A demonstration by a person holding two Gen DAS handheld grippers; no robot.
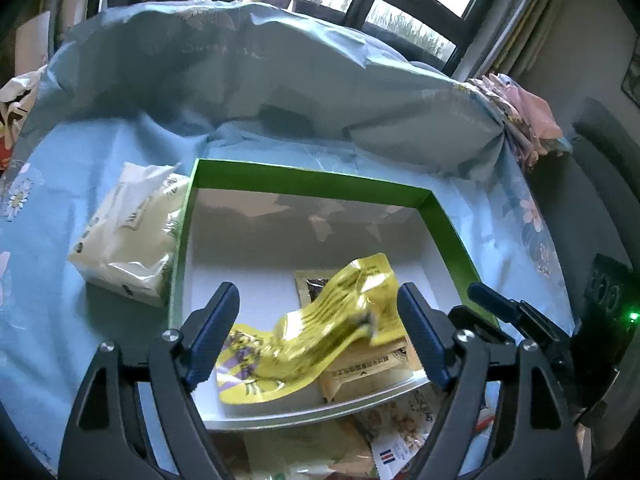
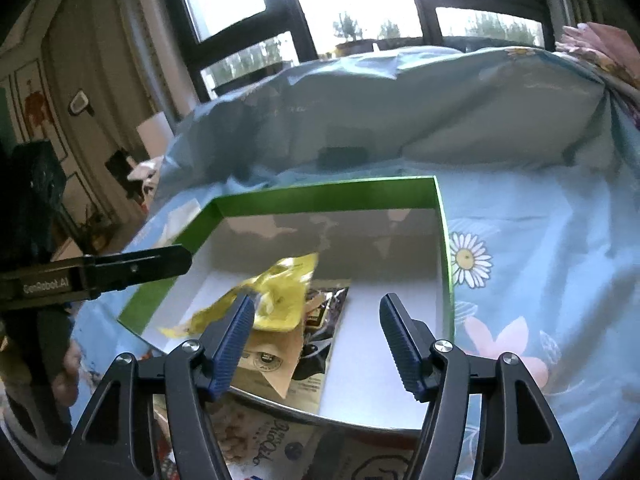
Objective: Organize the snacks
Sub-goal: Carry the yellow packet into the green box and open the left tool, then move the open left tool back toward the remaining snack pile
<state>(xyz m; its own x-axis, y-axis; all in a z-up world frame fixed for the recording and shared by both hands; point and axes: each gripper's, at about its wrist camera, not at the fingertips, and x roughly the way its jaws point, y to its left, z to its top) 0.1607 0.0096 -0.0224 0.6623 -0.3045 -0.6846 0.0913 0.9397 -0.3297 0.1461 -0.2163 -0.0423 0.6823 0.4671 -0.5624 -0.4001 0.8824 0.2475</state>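
Filling the box [image 1: 448, 220]: both grippers, left [image 1: 318, 334] and right [image 2: 316, 344], gape empty above it. Next, you reach for a packet [image 2: 276, 454] just below.

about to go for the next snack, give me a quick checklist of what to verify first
1. Left claw open and empty: ok.
2. Right claw open and empty: ok.
3. Yellow packet inside the green box: ok, though it lies crumpled atop the tan packet.
4. Free floor left in the box: ok, the far half is bare.
5. Loose snack packets within reach in front of the box: ok.
6. Tissue pack clear of the box: cannot tell, it sits tight against the left wall.
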